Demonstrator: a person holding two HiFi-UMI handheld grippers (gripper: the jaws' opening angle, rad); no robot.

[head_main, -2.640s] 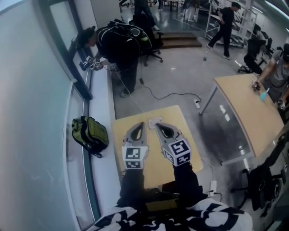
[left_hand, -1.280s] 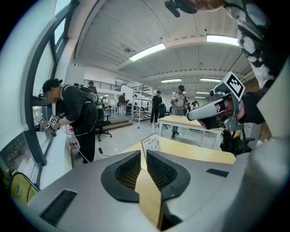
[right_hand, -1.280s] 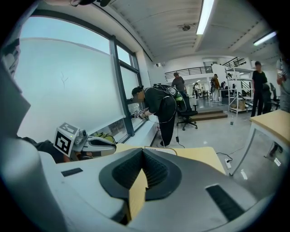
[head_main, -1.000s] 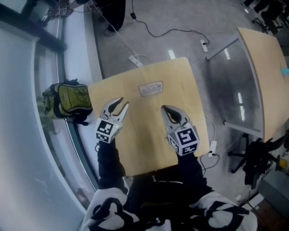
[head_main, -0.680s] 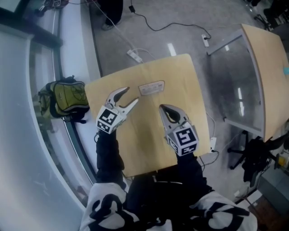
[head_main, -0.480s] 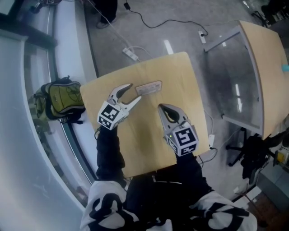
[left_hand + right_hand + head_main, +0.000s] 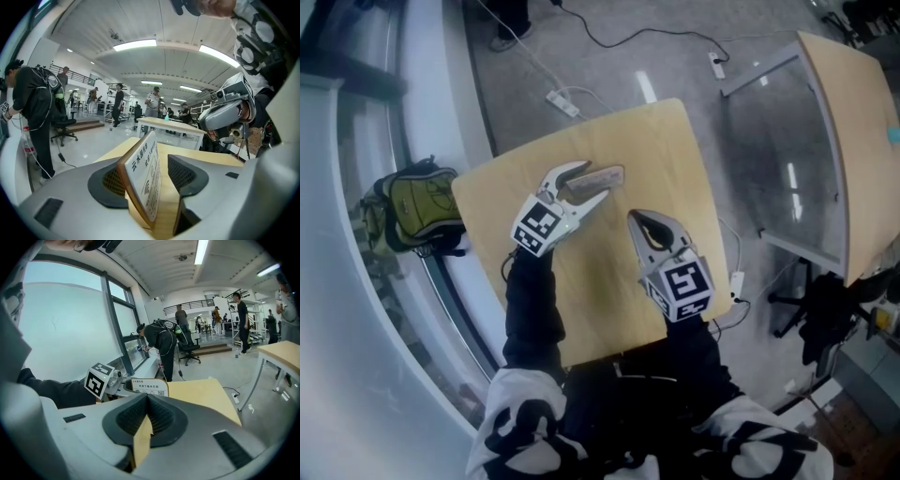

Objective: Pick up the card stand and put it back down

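Note:
The card stand (image 7: 610,174), a small wooden-framed white sign, stands tilted at the far side of the light wooden table (image 7: 661,141). My left gripper (image 7: 592,183) has its jaws around it and they are opening. In the left gripper view the card stand (image 7: 144,171) leans between the two fingers with a gap on each side, so neither pad presses on it. My right gripper (image 7: 640,221) rests nearer, right of the stand, shut on nothing. In the right gripper view the card stand (image 7: 150,386) shows beyond the shut right gripper (image 7: 147,397).
A green backpack (image 7: 405,208) lies on the window ledge left of the table. A power strip and cable (image 7: 563,102) lie on the floor beyond it. A second table (image 7: 855,122) stands to the right. A person in black (image 7: 161,345) bends at the window.
My left gripper has moved forward to the card stand and spread its jaws around it. The right gripper has stayed in place, still shut.

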